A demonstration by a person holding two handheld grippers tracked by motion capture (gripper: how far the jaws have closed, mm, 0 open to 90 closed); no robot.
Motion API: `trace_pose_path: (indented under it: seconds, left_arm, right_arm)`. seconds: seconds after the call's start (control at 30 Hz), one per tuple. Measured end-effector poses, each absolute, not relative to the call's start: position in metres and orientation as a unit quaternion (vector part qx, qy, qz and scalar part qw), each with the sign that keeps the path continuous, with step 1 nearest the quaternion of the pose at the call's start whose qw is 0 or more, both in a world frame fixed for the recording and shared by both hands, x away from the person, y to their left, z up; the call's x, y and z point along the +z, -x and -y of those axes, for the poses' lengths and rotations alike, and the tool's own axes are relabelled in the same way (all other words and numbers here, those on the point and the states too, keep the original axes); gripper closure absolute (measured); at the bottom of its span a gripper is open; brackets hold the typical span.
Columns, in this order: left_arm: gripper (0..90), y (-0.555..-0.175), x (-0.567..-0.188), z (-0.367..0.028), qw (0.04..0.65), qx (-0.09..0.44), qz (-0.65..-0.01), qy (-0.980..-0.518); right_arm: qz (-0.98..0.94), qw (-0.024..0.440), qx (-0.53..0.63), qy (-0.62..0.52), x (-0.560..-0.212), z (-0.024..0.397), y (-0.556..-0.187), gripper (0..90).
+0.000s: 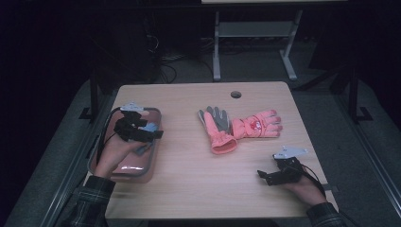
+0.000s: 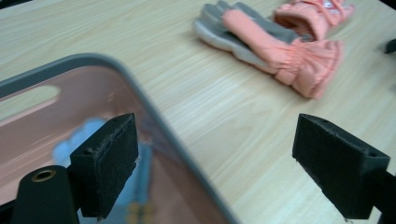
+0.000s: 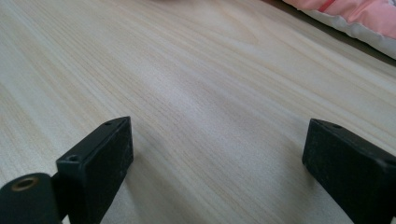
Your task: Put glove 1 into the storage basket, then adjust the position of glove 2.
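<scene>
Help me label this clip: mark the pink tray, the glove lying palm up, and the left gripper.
pink tray [image 1: 152,163], high view, on its grey rim.
palm-up glove [image 1: 216,126], high view, on its grey palm.
left gripper [image 2: 215,165], left gripper view, midway between its open fingertips.

A dim lab: bare wooden table [image 1: 198,189], cables [image 1: 163,59] on floor.

Two salmon-pink gloves [image 1: 239,126] lie on a pale wood-grain table [image 1: 198,184], one turned to show a grey palm [image 1: 218,118], the other bearing a small red-and-white motif on its back. A translucent pinkish tray [image 1: 124,171] with a grey rim holds a light-blue item [image 1: 150,127], blurred in the left gripper view. Both grippers, left [image 1: 153,134] and right [image 1: 263,176], are black with grey top plates, held by a person in dark green plaid sleeves [image 1: 92,194].
</scene>
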State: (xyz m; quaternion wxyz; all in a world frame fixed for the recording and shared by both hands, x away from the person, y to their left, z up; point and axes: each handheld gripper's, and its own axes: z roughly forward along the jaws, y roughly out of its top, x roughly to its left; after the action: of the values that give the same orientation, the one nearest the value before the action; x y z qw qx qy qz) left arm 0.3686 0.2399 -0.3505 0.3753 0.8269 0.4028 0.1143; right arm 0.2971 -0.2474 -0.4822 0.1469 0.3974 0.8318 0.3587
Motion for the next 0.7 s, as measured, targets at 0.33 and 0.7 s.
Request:
trace_pose_path:
  seconds: [0.33, 0.7]
  left_arm:
    - [13.7, -0.347, -0.352, -0.204, 0.390, 0.098, -0.381, -0.833]
    - [13.7, -0.320, -0.377, -0.161, 0.398, 0.078, -0.330, -0.852]
  right_arm:
    - [-0.832, 0.147, 0.359, -0.398, -0.482, 0.247, -0.297, 8.1]
    - [-0.836, 0.143, 0.351, -0.398, -0.481, 0.245, -0.298, 6.4]
